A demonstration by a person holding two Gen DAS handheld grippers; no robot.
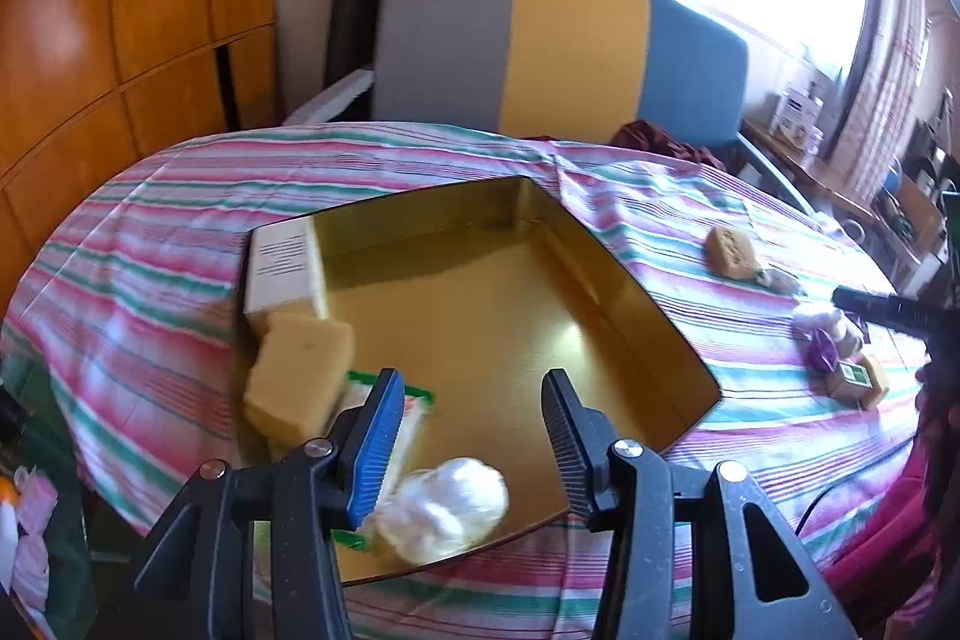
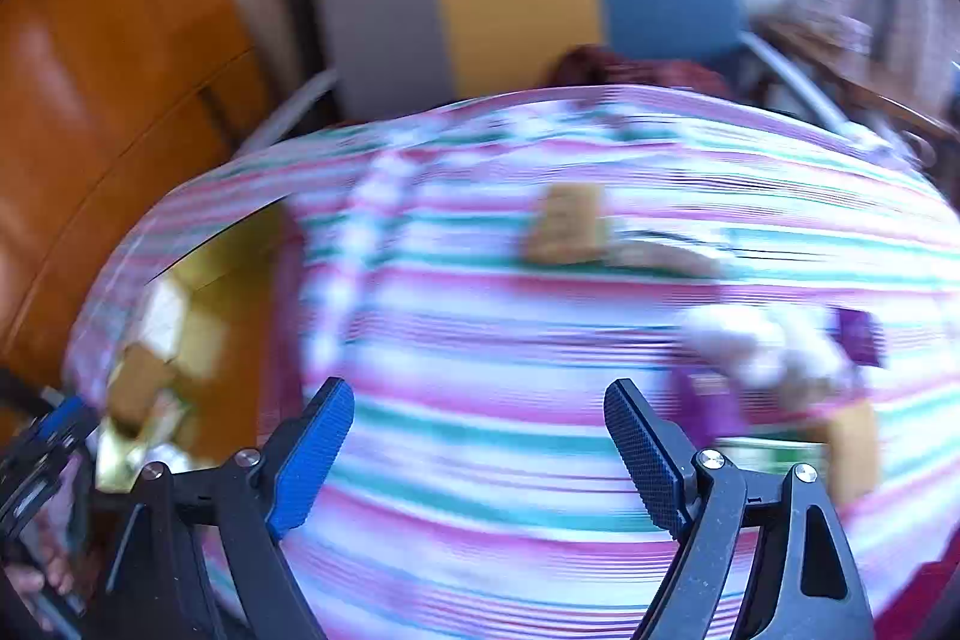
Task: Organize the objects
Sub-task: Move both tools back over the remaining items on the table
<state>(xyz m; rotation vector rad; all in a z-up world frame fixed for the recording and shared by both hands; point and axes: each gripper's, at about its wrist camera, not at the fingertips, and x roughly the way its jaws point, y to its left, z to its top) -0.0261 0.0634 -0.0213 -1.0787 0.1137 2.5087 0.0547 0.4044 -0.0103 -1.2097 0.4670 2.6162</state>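
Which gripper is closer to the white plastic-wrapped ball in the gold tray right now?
Left. The left gripper hovers open right above the white ball in the gold tray; the right gripper is over the striped tablecloth, beside the tray.

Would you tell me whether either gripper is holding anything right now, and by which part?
Nothing is held: the left gripper and right gripper both stand open and empty.

A glossy gold metal tray point(image 1: 540, 244) lies on matt striped pink-and-green cloth point(image 1: 180, 196); far left, polished orange wood panelling point(image 1: 120, 10).

Striped-cloth table point(image 1: 180, 232) under gold tray point(image 1: 600, 244), tan block point(image 1: 729, 251) and small packets point(image 1: 840, 346) (right side).
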